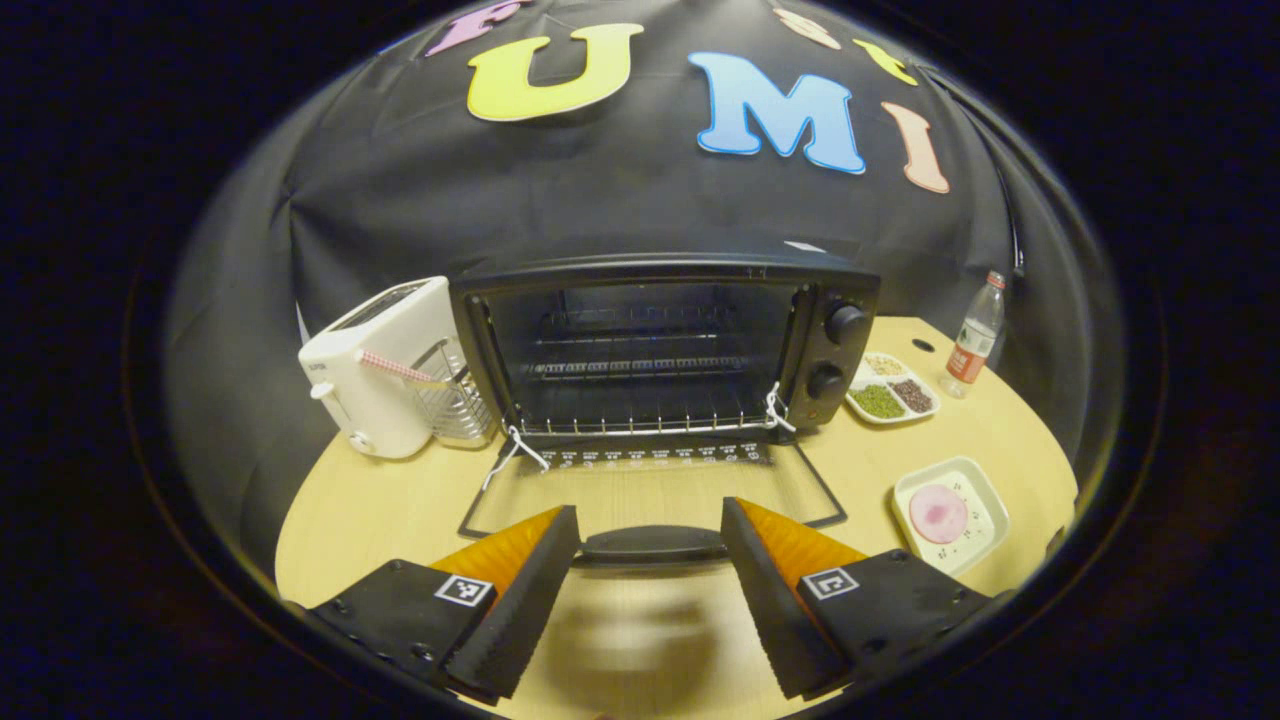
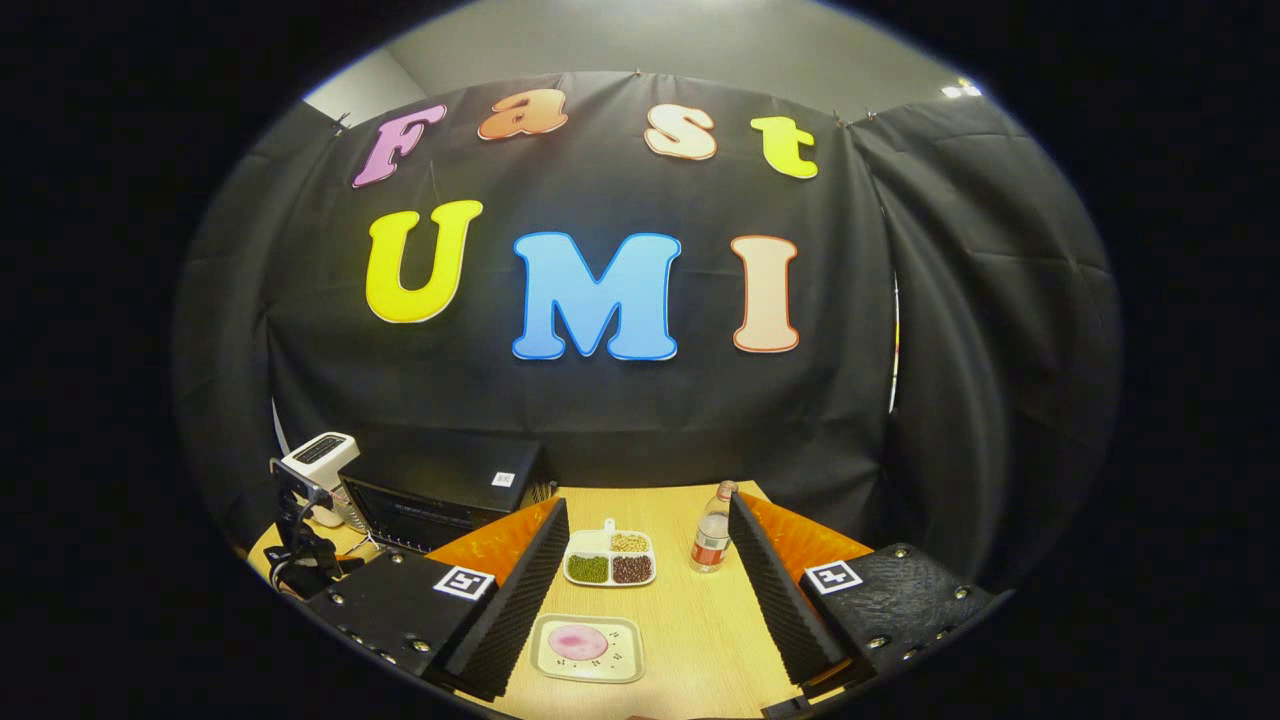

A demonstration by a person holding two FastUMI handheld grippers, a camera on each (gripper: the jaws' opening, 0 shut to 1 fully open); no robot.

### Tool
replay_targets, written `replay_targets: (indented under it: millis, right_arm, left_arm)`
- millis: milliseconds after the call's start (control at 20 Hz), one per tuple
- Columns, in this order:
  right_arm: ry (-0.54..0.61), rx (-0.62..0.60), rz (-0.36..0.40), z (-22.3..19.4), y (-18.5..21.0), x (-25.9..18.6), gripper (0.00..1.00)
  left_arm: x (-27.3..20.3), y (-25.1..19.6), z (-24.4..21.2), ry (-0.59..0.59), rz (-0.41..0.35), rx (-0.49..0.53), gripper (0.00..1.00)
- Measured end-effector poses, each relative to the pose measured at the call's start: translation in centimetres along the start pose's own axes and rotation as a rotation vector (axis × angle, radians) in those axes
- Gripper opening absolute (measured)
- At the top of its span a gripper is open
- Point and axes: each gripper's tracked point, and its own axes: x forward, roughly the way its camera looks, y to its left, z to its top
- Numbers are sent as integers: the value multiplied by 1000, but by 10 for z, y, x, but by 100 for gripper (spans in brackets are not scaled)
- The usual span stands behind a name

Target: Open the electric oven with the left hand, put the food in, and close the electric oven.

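At twelve o'clock of the left gripper [image 1: 650, 560], whose fingers are spread around the handle [image 1: 652, 545], the oven [image 1: 660, 345] door [image 1: 650, 490] is laid flat so the food [image 1: 938, 513] can be loaded.

Left gripper [image 1: 650, 545]: held low and level, fingers spread wide apart, nothing pressed between them; each finger [image 1: 520, 590] angles outward from its base, inner faces turned toward one another.

Right gripper [image 2: 648, 590]: raised higher, tilted slightly downward, fingers likewise parted wide with nothing gripped; left finger [image 2: 515, 595] and its opposite stand symmetric, both bases level.
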Motion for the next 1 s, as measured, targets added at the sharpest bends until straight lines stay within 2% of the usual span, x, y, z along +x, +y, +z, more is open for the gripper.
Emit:
replay_targets:
  millis: [150, 200, 300, 350, 450, 550, 800, 900, 1000]
  right_arm:
    - [73, 21, 41, -20, 3, 12, 97]
    - [121, 32, 53, -32, 3, 17, 97]
    - [217, 38, 63, -56, 0, 26, 97]
    - [263, 44, 73, -67, -1, 32, 98]
    - [372, 72, 86, -98, -4, 43, 97]
    - [469, 76, 74, -129, -12, 52, 97]
    - [677, 195, 131, -188, -8, 69, 98]
    - [749, 273, 155, -210, -4, 78, 98]
    - [820, 324, 152, -230, -3, 84, 98]
  left_arm:
    - [-26, -4, 51, -126, -6, 0, 96]
    - [-39, -5, 69, -173, -9, 10, 100]
    - [-67, -9, 110, -271, -12, 18, 100]
    - [-81, -11, 130, -317, -19, 10, 96]
    - [-111, -19, 157, -388, -55, -12, 100]
    - [-131, -21, 175, -431, -72, -19, 100]
    - [-178, -19, 207, -529, -71, 5, 100]
    - [-188, -18, 214, -558, -70, 18, 92]
    - [-194, -14, 212, -556, -57, 24, 92]
